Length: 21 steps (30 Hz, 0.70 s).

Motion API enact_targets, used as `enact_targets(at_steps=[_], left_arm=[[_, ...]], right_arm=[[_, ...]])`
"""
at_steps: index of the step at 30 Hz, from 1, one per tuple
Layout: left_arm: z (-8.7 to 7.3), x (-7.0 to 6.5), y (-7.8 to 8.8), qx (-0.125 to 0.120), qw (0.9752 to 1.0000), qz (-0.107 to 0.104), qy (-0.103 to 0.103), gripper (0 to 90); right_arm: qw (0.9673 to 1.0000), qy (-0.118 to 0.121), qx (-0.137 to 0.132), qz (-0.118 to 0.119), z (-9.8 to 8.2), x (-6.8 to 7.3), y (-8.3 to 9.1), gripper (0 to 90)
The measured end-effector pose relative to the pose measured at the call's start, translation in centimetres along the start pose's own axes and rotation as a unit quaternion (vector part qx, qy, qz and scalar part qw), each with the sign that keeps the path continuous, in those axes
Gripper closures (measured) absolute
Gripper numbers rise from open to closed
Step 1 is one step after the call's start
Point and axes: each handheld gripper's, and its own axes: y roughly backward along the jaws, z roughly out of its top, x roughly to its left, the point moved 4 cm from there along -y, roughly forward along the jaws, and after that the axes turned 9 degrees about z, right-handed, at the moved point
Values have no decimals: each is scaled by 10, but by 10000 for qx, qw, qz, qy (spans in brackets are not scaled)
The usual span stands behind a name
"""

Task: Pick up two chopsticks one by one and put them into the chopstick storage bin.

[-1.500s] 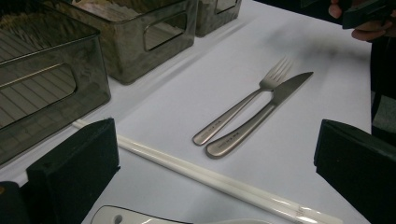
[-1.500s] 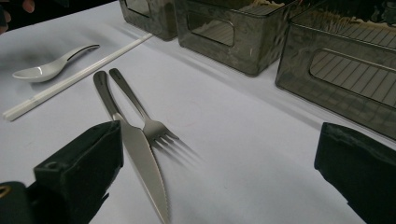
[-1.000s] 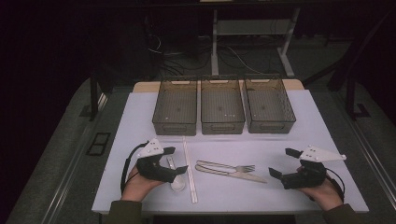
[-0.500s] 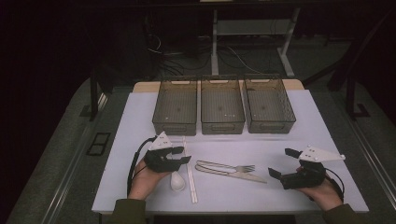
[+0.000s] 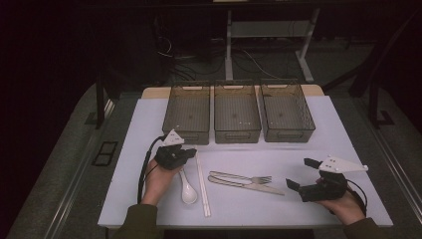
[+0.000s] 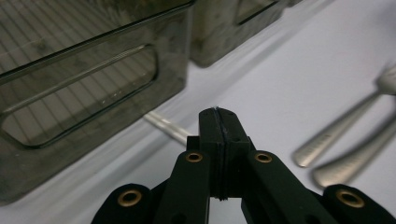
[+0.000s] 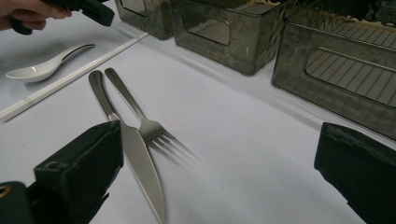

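My left claw [image 5: 185, 153], jaws just pressed together on nothing, hovers left of centre above the white ceramic spoon [image 5: 188, 188] and white chopsticks [image 5: 202, 184] on the pale counter [image 5: 298, 154]. My right claw [image 5: 302, 174] is spread, lower right. Three smoky plastic bins [image 5: 237, 112] hold nothing; all sorting remains.

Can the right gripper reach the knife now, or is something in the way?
Probably yes: the right gripper is open, and the knife lies on bare table just beside it, with only the fork alongside.
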Motion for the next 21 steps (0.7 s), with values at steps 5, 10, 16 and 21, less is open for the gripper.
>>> enact_targets(at_steps=[5, 10, 16, 21], left_arm=[[-1, 7, -16, 180, 9998, 99, 16, 885], [-1, 7, -29, 394, 9988, 250, -119, 885], [-3, 12, -34, 487, 9980, 403, -36, 884], [-3, 12, -41, 541, 9975, 439, -70, 885]], right_arm=[[10000, 16, -9, -6, 0, 0, 1, 13], [10000, 7, -3, -6, 0, -1, 0, 13], [10000, -5, -15, -16, 0, -1, 1, 13], [10000, 17, -21, -4, 0, 0, 1, 14]])
